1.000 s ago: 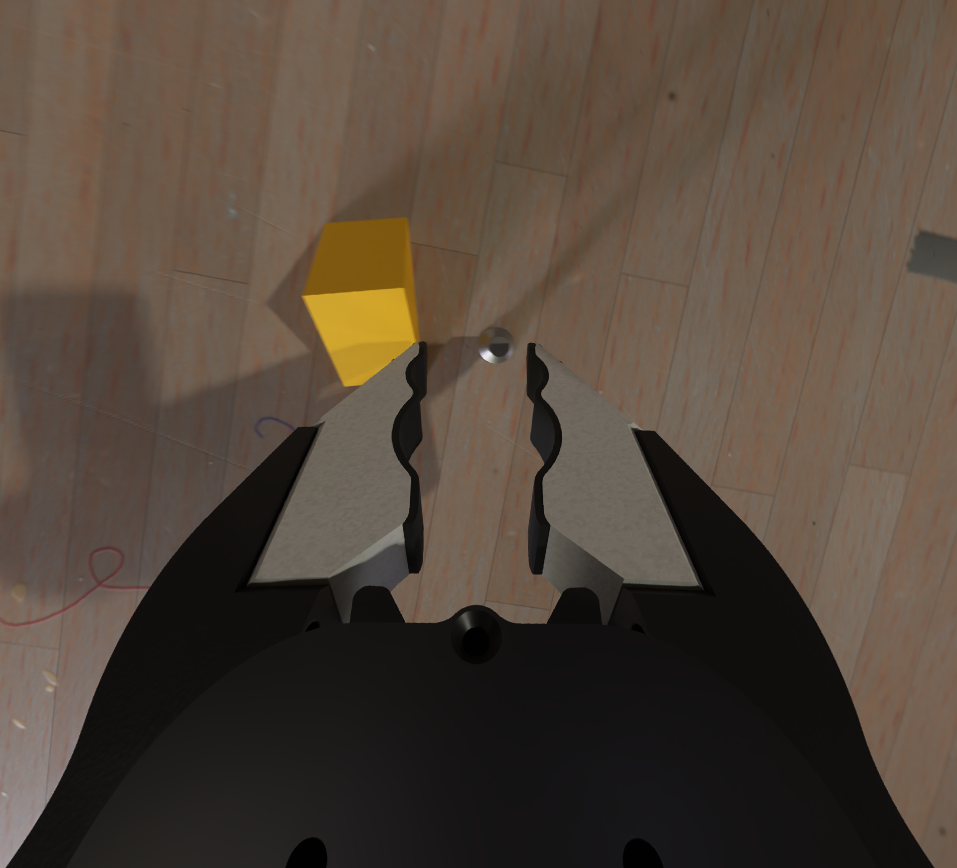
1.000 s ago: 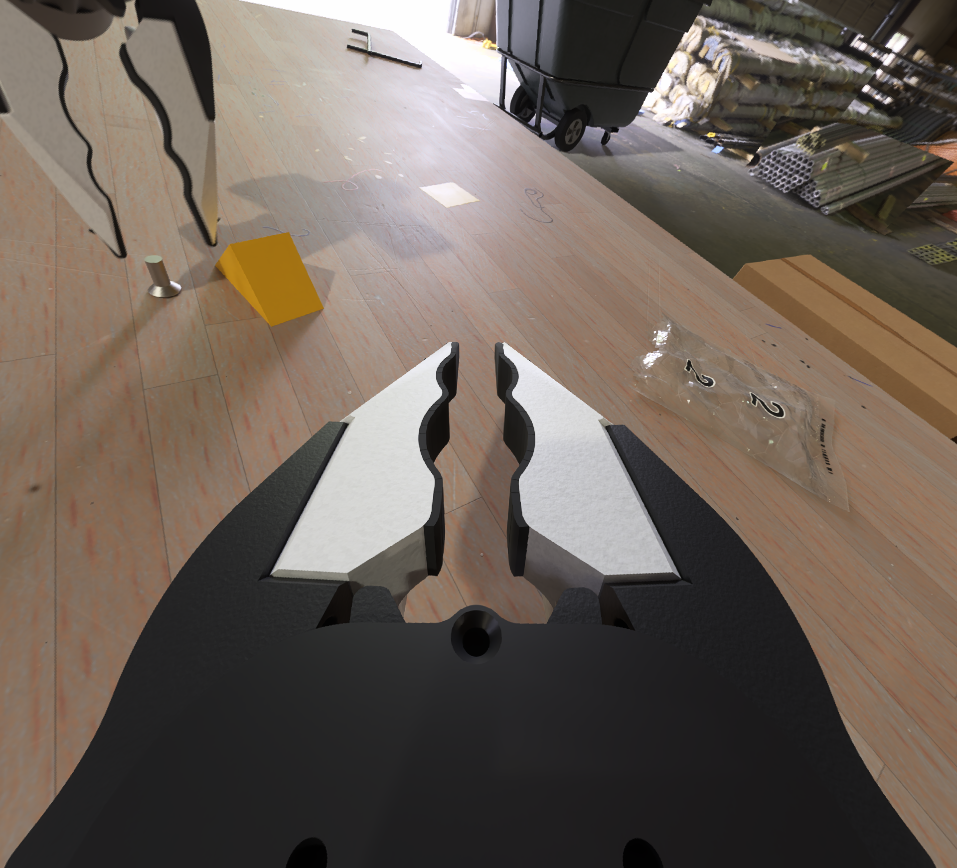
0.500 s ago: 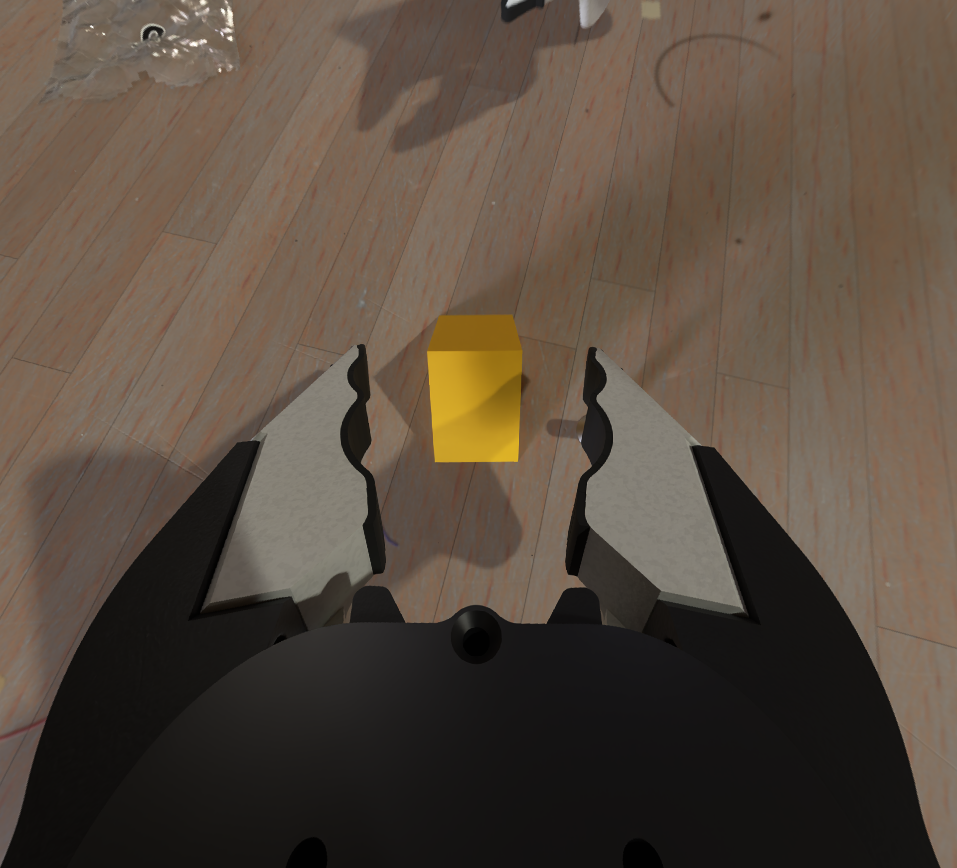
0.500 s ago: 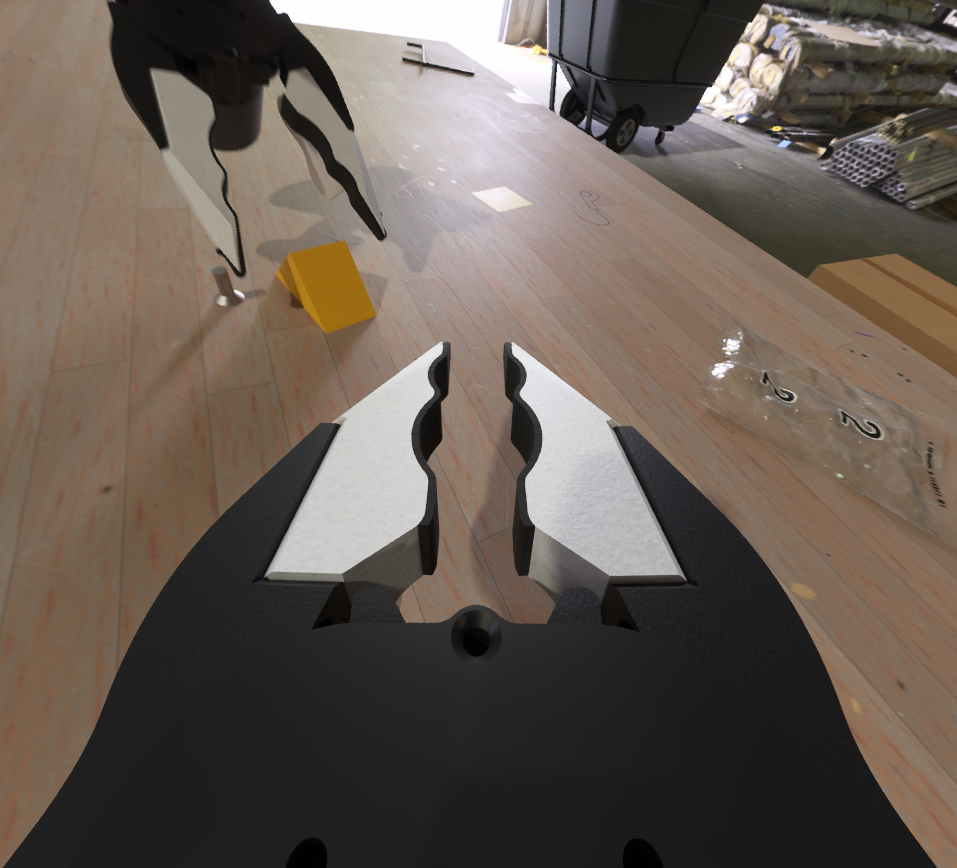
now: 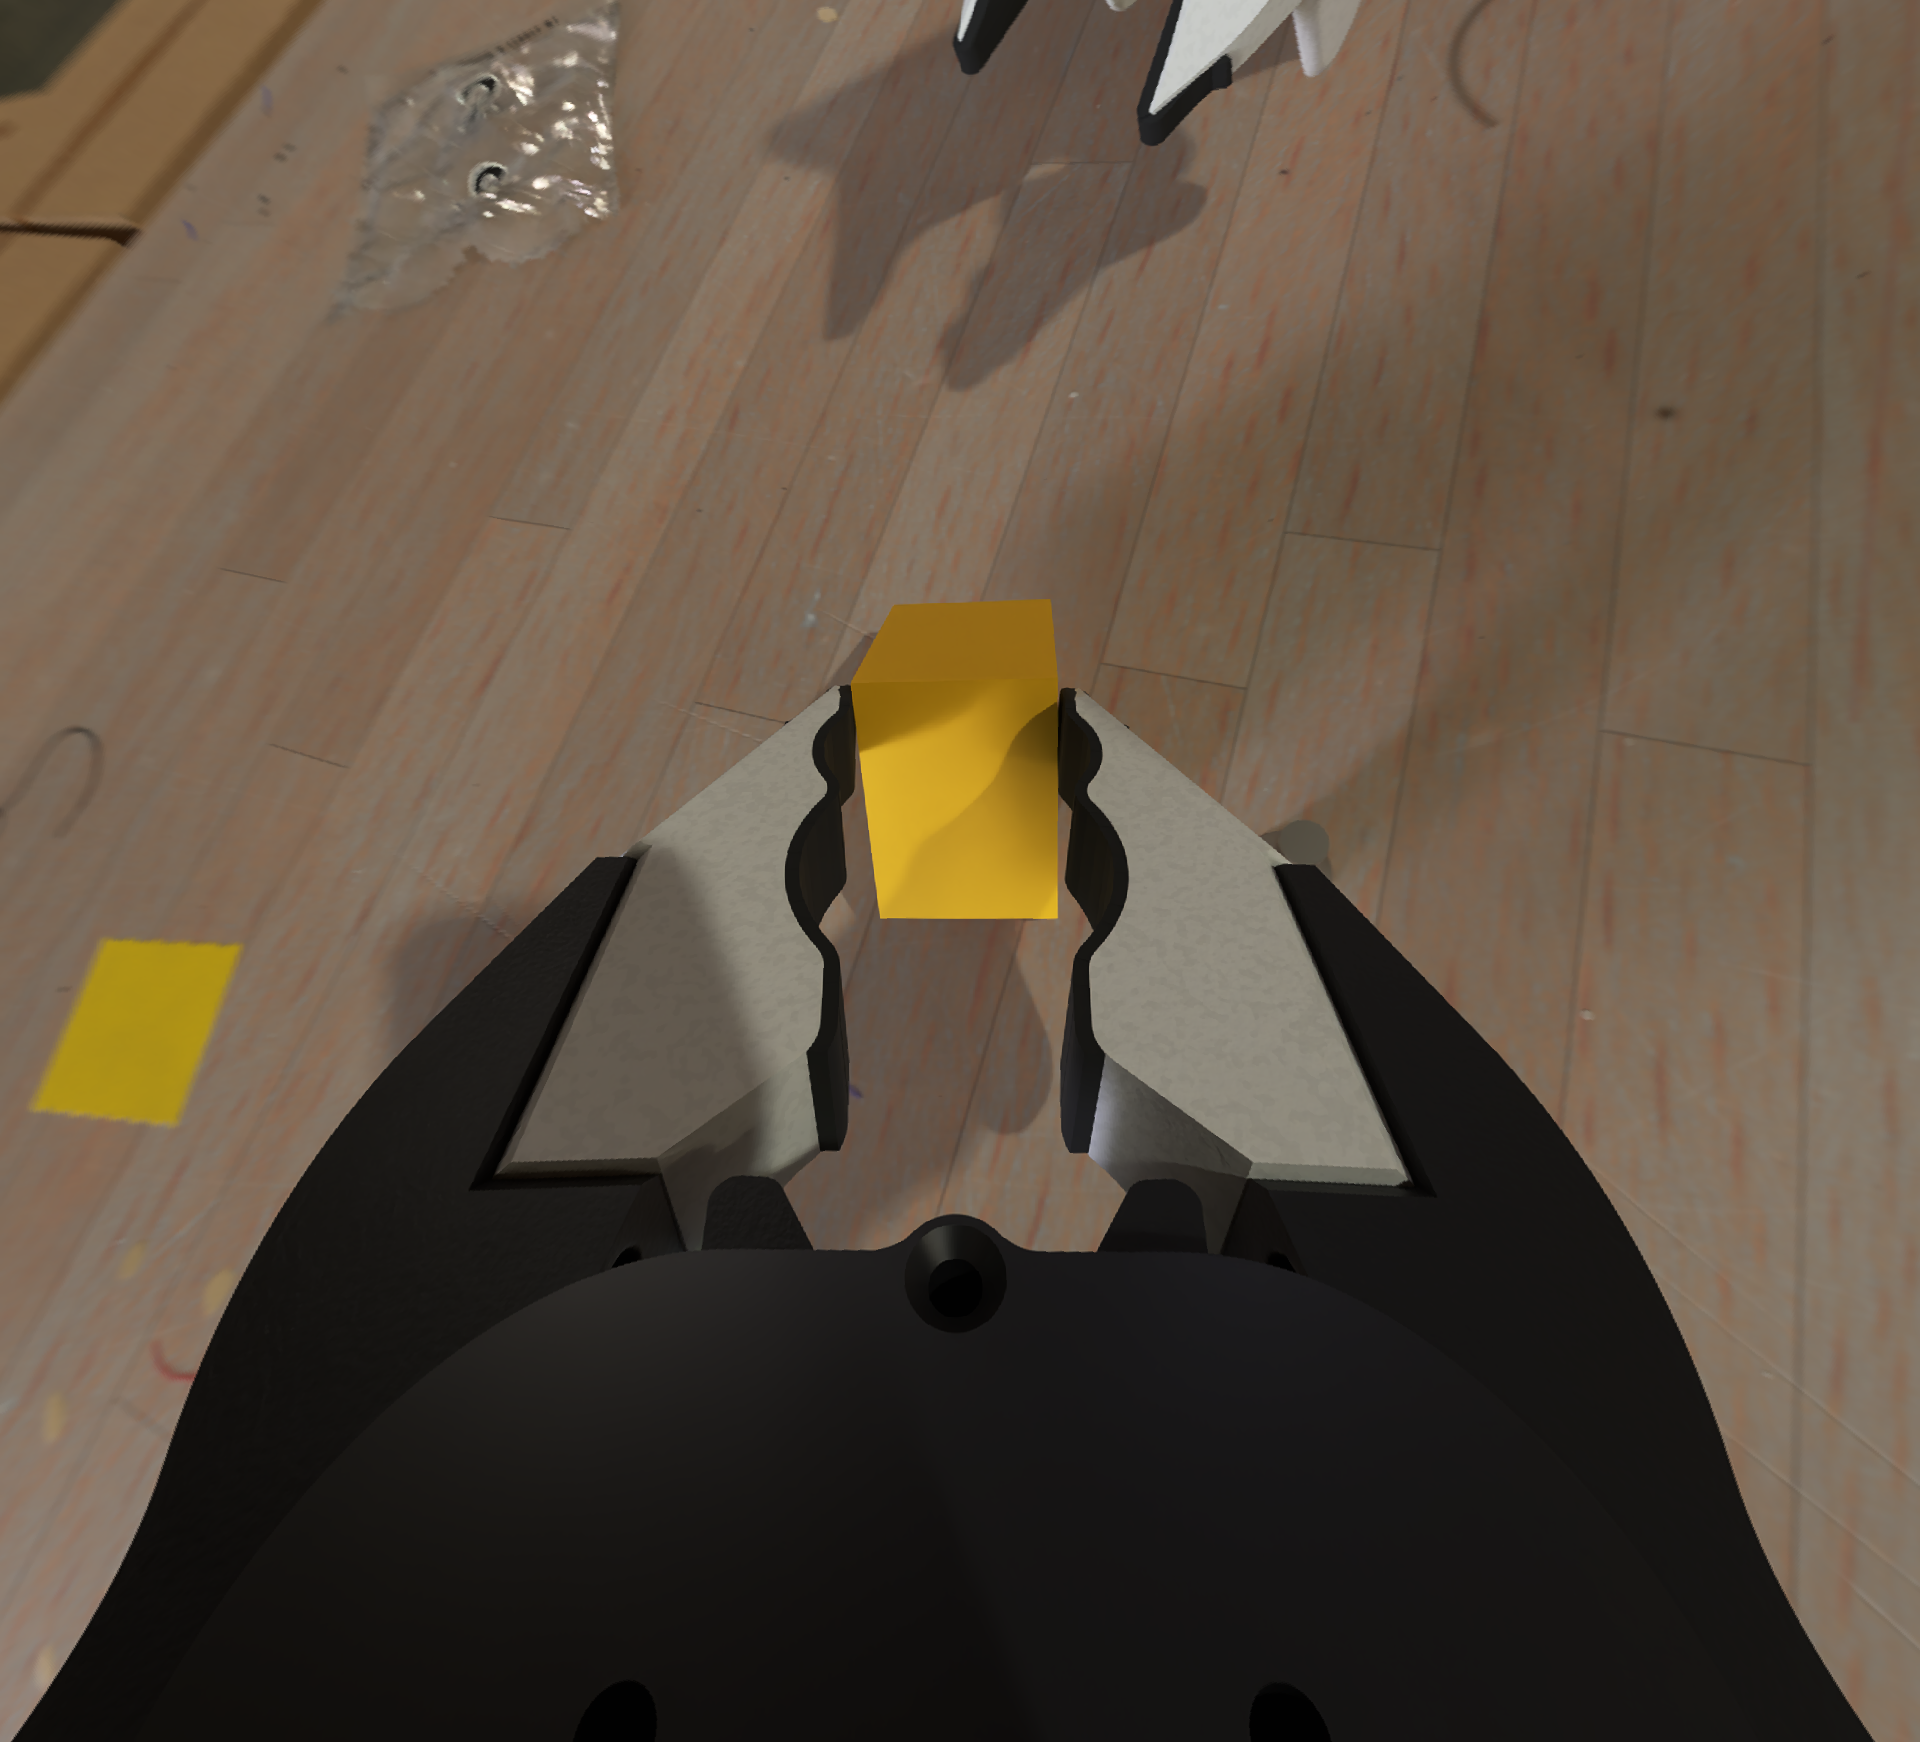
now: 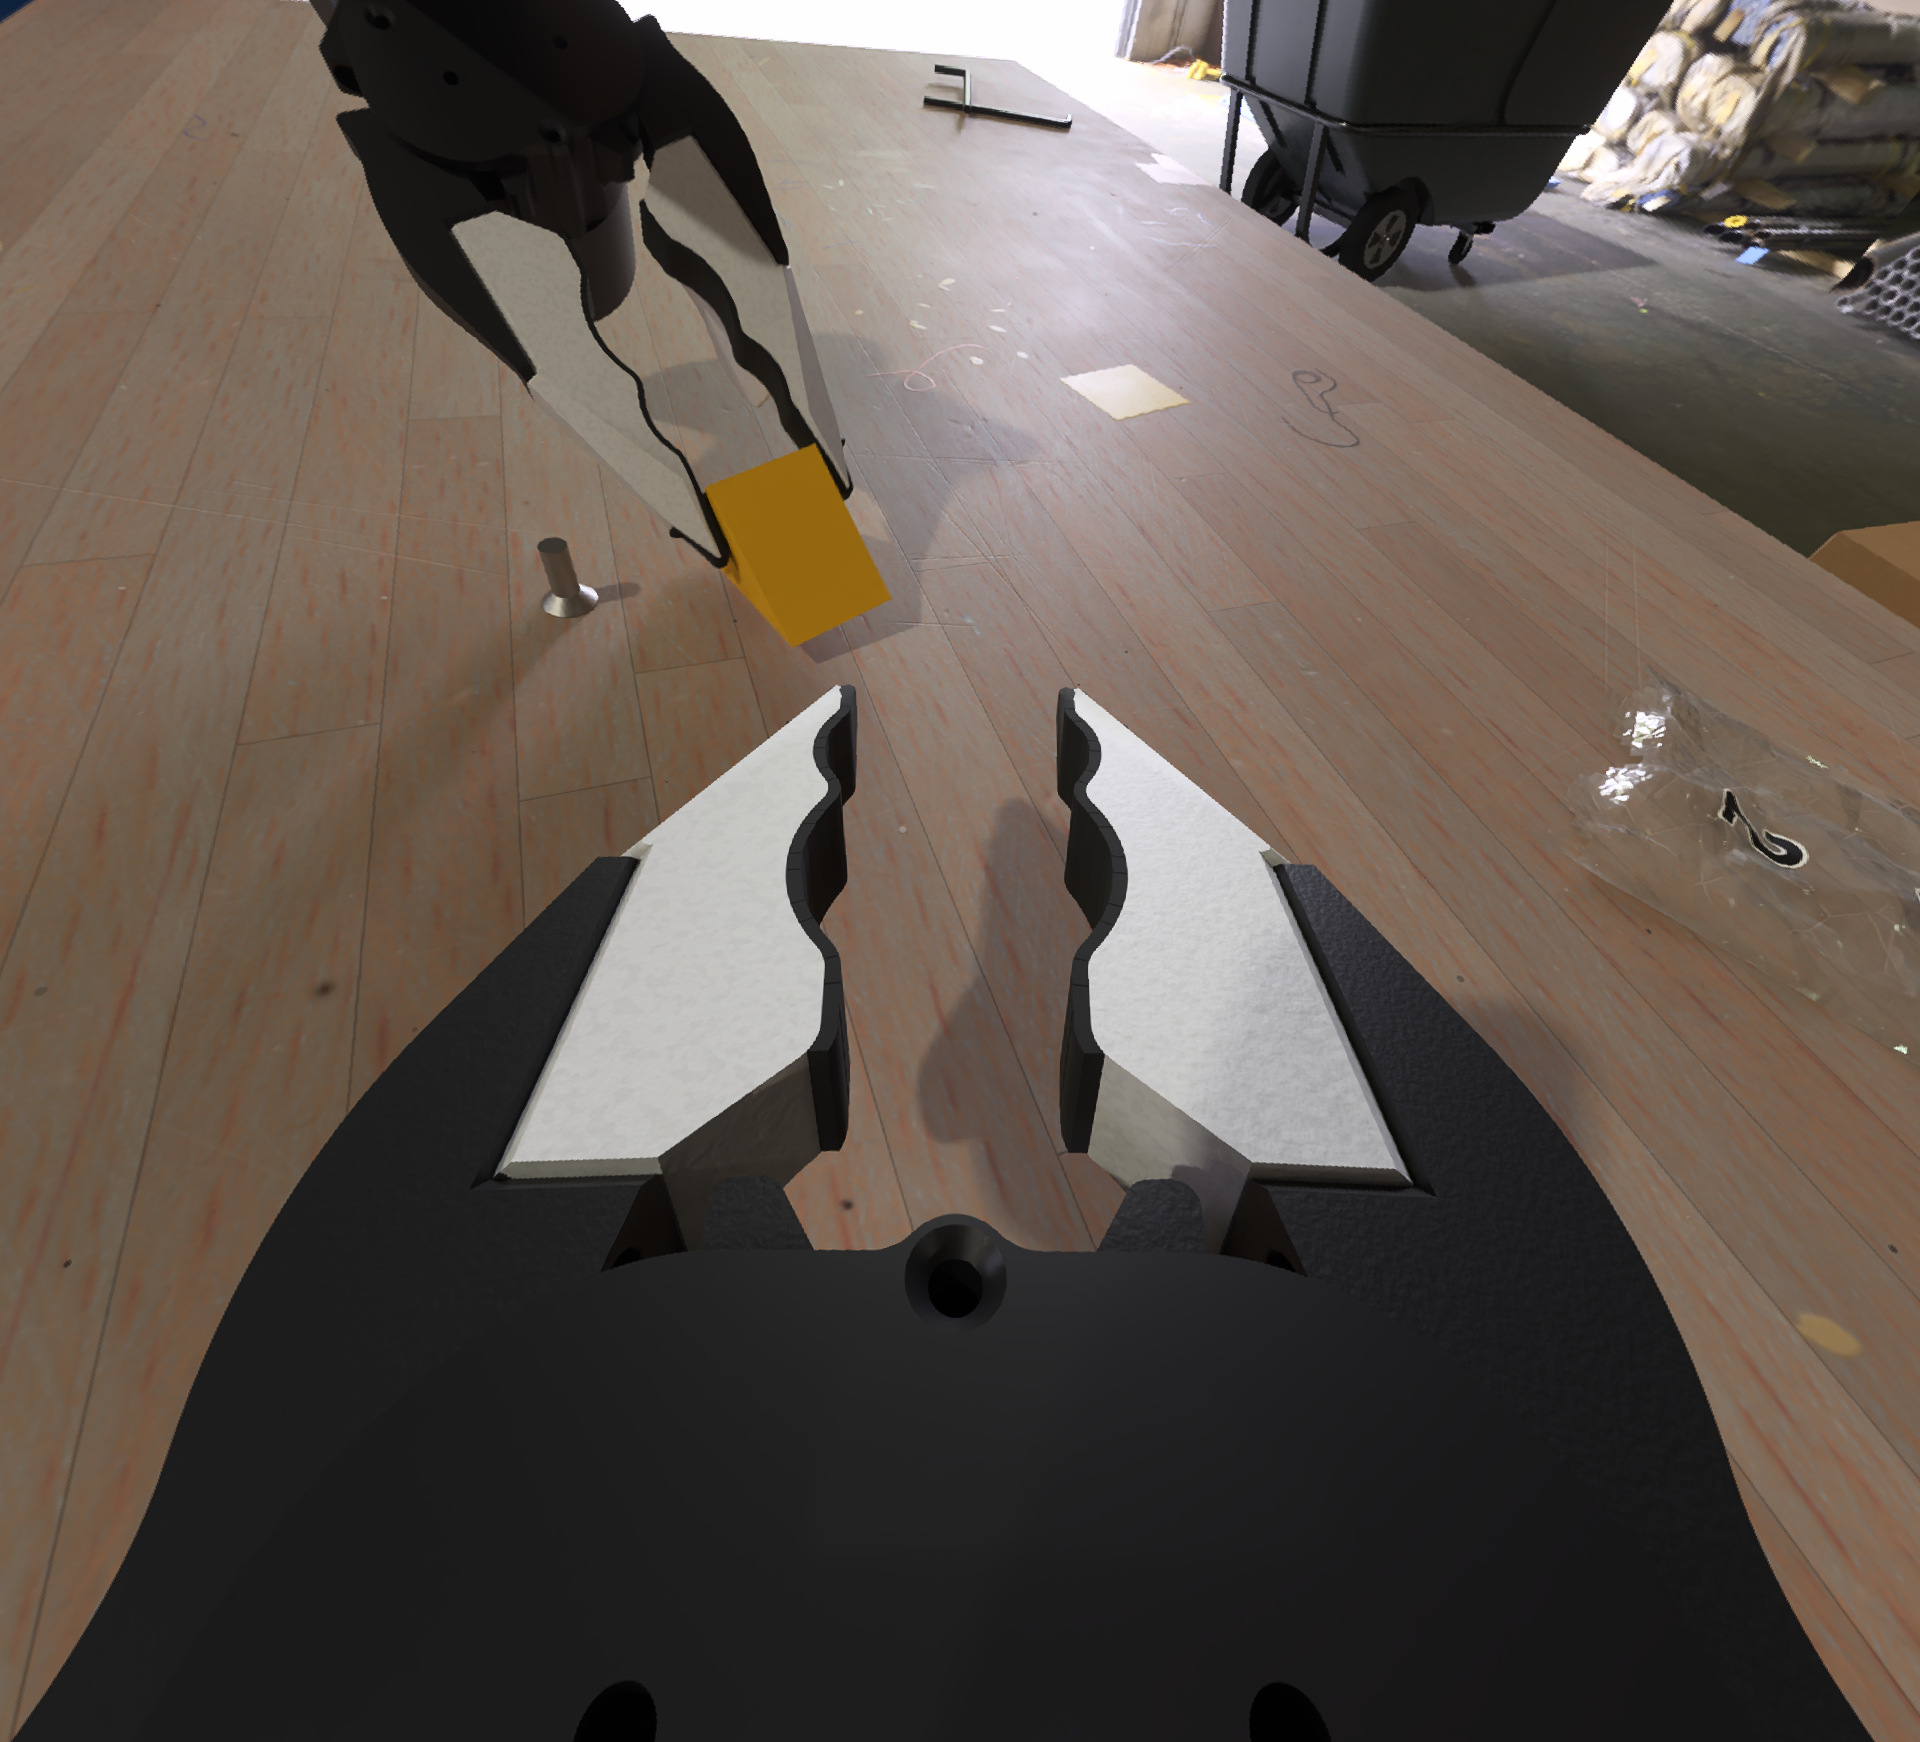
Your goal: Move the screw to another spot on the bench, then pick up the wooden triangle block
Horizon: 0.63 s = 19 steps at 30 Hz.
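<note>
The yellow wooden triangle block [image 5: 961, 788] sits between the fingers of my left gripper [image 5: 958, 700], which is shut on its two sides. In the right wrist view the left gripper [image 6: 779, 516] comes down from the upper left and holds the block [image 6: 805, 565] tilted, at or just above the bench. The metal screw [image 6: 561, 580] stands on its head on the bench just left of the block. In the left wrist view only a bit of the screw [image 5: 1304, 835] shows behind my right finger. My right gripper [image 6: 958, 700] is open and empty, a short way in front of the block, and shows at the top of the left wrist view [image 5: 1143, 30].
A clear plastic bag [image 6: 1756, 840] lies at the right of the wooden bench [image 6: 1351, 653]. A yellow square patch [image 5: 135, 1027], a pale patch [image 6: 1122, 391] and a hex key [image 6: 987, 97] lie on the bench. A cardboard box [image 5: 125, 61] and a grey bin cart [image 6: 1455, 9] stand beyond its edge.
My left gripper swung from over the screw to the block, opened wide around it, then closed on it. The screw stayed put. My right gripper opened wider.
</note>
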Motion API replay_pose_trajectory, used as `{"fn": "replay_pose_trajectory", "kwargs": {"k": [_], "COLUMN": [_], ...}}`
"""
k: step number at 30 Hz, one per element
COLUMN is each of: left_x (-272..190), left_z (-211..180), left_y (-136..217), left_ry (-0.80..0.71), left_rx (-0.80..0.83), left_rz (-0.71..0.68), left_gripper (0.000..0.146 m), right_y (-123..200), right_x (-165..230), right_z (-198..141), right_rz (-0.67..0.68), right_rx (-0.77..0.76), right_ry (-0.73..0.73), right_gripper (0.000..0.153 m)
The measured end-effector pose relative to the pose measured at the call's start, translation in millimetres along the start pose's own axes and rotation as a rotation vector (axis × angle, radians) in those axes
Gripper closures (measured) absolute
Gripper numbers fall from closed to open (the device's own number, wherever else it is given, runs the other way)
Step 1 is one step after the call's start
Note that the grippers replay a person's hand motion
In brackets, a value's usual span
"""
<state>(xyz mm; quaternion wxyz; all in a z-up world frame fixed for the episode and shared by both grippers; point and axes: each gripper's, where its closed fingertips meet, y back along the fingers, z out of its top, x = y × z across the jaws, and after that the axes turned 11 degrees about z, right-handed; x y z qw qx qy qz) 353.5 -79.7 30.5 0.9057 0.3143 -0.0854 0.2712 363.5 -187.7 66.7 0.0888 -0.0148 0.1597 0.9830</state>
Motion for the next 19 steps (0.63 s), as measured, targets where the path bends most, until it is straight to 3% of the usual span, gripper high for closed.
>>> {"fn": "replay_pose_trajectory", "kwargs": {"k": [6, 12, 19], "left_x": [3.8, 3.9, -2.0], "left_z": [1.2, 6.1, 4.2], "left_y": [-2.1, -1.9, -3.5], "left_ry": [-0.074, -0.251, -0.222], "left_rx": [-0.018, -0.065, -0.048], "left_rz": [0.068, 0.155, 0.119], "left_gripper": [0.107, 0.107, 0.107], "right_y": [-5.4, -12.9, -23.5], "right_x": [1.2, -5.4, -2.7], "right_z": [-6.1, -21.4, -31.0], "right_rz": [-0.011, -0.037, 0.031], "right_rx": [0.058, 0.179, 0.254], "right_ry": [0.028, 0.039, 0.005], "right_gripper": [0.117, 0.115, 0.112]}}
